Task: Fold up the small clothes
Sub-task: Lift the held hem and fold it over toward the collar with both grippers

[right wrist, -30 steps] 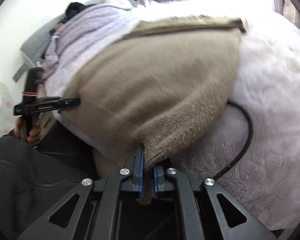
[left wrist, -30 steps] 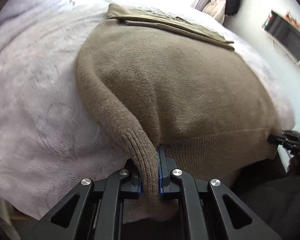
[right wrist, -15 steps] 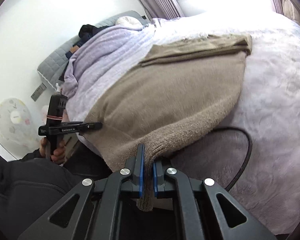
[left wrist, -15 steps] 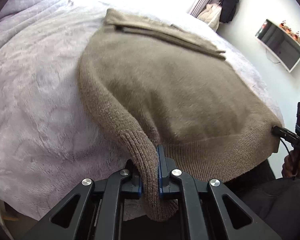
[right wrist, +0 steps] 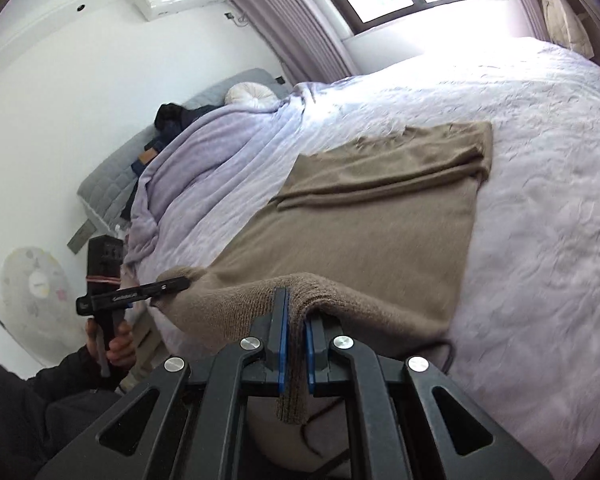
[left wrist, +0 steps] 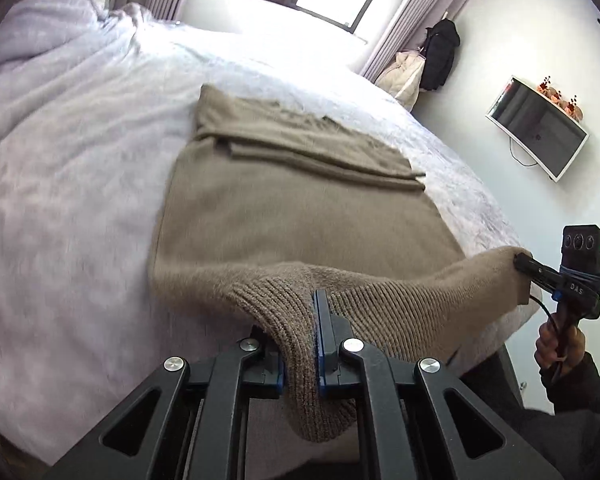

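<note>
A tan sweater [left wrist: 300,216] lies flat on a lavender bedspread [left wrist: 68,200], sleeves apparently folded across its far end. The left gripper [left wrist: 300,344] pinches the ribbed hem's left corner; the right gripper [right wrist: 294,340] pinches the right corner. Both should lift level and carry the hem far, keeping edges aligned.

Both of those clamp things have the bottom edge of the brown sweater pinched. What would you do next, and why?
Probably carry the hem forward toward the folded sleeves. Both the left gripper and right gripper are shut on the ribbed hem of the sweater, lifted off the blanket, while the far half lies flat. Laying the hem there would likely halve it.
</note>
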Tool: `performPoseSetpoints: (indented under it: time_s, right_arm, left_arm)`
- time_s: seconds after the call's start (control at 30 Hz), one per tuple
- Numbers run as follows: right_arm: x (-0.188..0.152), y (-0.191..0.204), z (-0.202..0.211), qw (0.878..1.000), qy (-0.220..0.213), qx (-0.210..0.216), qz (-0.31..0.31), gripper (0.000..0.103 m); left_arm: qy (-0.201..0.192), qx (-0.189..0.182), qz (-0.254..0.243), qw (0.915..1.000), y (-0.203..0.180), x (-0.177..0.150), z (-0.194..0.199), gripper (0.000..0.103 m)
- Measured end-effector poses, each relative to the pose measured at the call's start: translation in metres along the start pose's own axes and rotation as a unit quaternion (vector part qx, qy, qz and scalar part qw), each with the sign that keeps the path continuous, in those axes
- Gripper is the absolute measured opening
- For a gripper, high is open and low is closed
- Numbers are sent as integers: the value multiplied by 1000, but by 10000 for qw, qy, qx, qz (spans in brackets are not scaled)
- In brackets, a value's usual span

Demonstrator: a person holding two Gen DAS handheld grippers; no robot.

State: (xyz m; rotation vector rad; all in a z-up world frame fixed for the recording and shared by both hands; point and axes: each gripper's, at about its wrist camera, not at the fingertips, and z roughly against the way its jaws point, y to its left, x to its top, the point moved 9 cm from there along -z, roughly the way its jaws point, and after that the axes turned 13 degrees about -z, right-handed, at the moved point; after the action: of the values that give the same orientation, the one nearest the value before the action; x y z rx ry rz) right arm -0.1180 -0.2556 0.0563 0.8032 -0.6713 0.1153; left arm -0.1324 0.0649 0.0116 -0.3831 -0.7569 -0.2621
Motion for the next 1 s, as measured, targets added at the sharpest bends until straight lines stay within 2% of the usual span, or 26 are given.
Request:
performPoseSetpoints:
  time_s: [0.13,0.4,0.57,1.0]
  right_arm:
    - [27,-8,-8,9996,-173,-197,-93,7]
    - [79,-13,-20,9988,-384,-258,-153,7]
    - [110,-26,-31,9979,-450,-236,-407,7]
    - [195,-76,-86,9927,-531,-442,-985,7]
  left_arm:
    - [-129,23,-12,9999,5,32,-14,11]
    - [-271,88,161,9995,22,80,-39,11]
    - [-311,135,206,9992,32,112,-56,11]
    - [99,204,162,9996,66,198,-144,11]
